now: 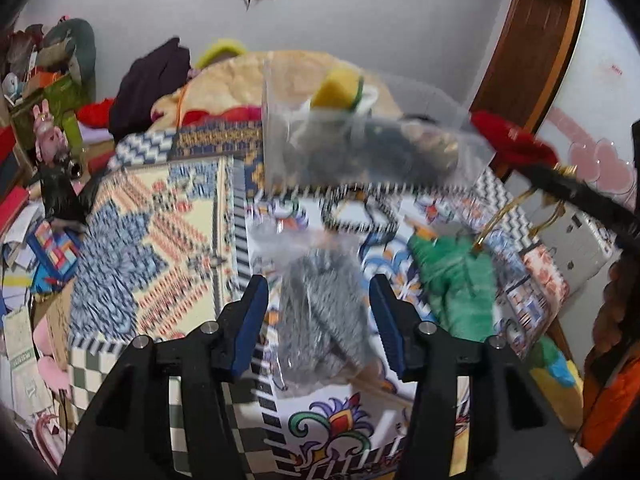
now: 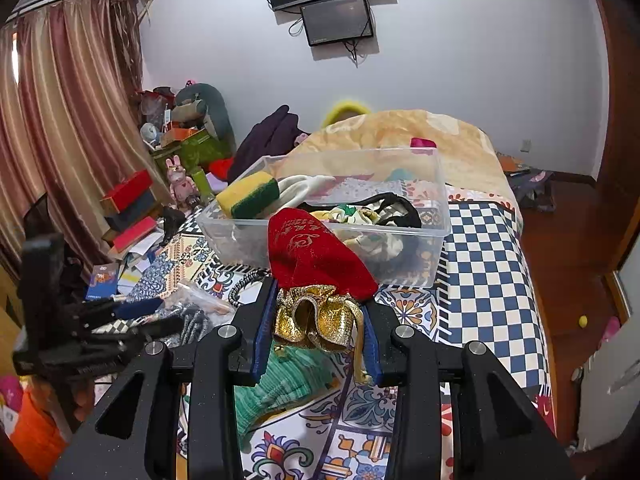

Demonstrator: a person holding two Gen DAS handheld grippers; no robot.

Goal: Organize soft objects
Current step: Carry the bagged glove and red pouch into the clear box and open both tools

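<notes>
My right gripper is shut on a red velvet pouch with a gold mouth, held above the bed in front of a clear plastic bin. The bin holds a yellow-green sponge, a white sock and dark and patterned cloths. My left gripper is open, its jaws on either side of a clear bag of grey knit lying on the patterned bedspread. A green knit cloth lies to the right of it. The red pouch and bin also show in the left wrist view.
A peach quilt is heaped behind the bin. Boxes, toys and papers clutter the left side. A black hair tie lies on the bedspread before the bin. The bed's checked edge drops to a wood floor at right.
</notes>
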